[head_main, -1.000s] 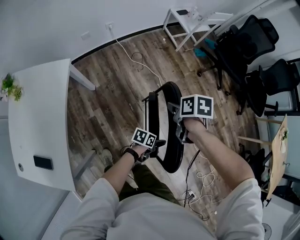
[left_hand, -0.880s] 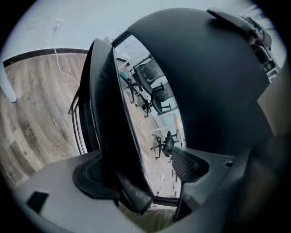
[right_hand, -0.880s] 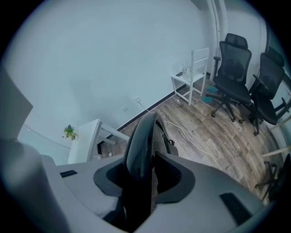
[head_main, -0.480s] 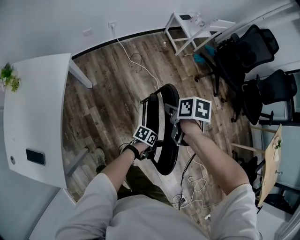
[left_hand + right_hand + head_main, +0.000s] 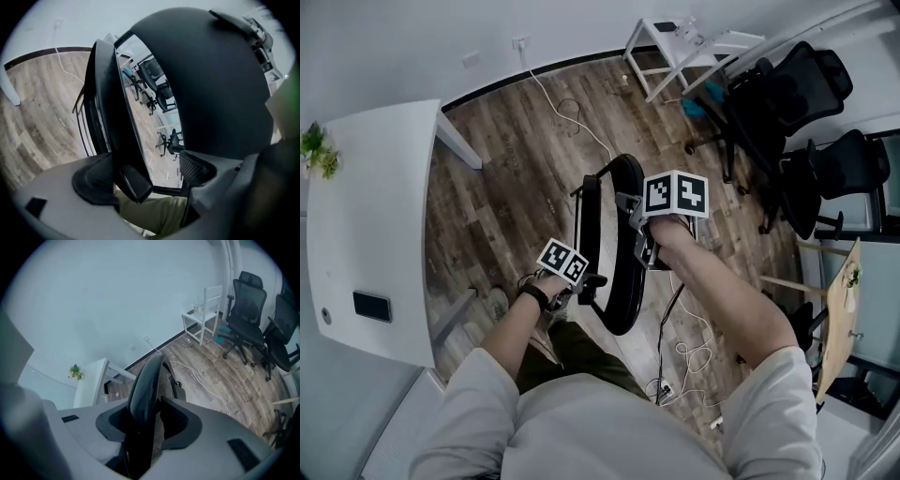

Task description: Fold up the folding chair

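The black folding chair [image 5: 622, 281] stands on the wood floor, its round panel and its frame [image 5: 589, 211] close together and seen from above. My right gripper [image 5: 639, 246] comes from the right and is shut on the round panel's upper rim [image 5: 146, 380]; both pads press on it [image 5: 147, 420]. My left gripper [image 5: 581, 286] is at the chair's near lower end. In the left gripper view the thin black frame panel [image 5: 129, 168] lies between its jaws [image 5: 147, 176], against the left pad, with a wide gap to the right pad. The big round panel [image 5: 220, 89] fills the right of that view.
A white table [image 5: 375, 216] with a phone [image 5: 372, 306] and a small plant [image 5: 319, 150] stands to the left. Black office chairs [image 5: 787, 103] crowd the right, and a white stand [image 5: 675, 42] is at the back. Cables [image 5: 689, 352] trail on the floor.
My left gripper has shifted to the left at the chair's near end. The right gripper keeps its hold on the round panel's rim.
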The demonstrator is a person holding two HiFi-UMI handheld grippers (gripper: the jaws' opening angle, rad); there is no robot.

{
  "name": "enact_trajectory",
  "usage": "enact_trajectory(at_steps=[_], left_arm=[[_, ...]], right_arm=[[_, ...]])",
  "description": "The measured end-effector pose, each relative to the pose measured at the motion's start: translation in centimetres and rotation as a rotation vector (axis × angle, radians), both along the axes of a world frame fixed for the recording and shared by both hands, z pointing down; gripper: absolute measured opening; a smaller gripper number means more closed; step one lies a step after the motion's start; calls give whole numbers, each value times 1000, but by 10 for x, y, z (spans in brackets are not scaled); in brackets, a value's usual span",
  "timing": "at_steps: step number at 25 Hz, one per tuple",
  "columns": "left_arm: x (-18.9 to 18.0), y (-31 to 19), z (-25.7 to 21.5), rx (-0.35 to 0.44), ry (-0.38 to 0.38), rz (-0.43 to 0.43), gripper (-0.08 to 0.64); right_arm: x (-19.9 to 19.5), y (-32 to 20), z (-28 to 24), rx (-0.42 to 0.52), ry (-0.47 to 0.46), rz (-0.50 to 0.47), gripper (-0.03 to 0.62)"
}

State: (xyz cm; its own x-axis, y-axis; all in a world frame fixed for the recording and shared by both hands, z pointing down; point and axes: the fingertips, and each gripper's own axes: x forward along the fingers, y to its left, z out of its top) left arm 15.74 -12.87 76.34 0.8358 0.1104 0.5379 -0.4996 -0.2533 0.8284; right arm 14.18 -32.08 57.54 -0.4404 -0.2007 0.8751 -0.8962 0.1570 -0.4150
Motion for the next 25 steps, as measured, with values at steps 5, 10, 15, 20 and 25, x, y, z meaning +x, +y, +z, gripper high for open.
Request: enact_trajectory(at_steps=[5,10,15,20,25], left_arm=[[-30,8,-8,-16,3,-69,419],[-60,6,-24,22,-27,-67,405],[-68,9,-143,149,105,-200,408],[-22,26,-211,373,-28,-182,436],[16,18,-184,574,-353,-47,442]], right_arm=[[-27,4,0,-6,24,-38,166],[-37,5,1,-21,19,-29,169],[-33,6,2,-26,27,-26,169],[-31,6,2,-27,31,-20,167],[-39,7,0,-29,57,-24,163]])
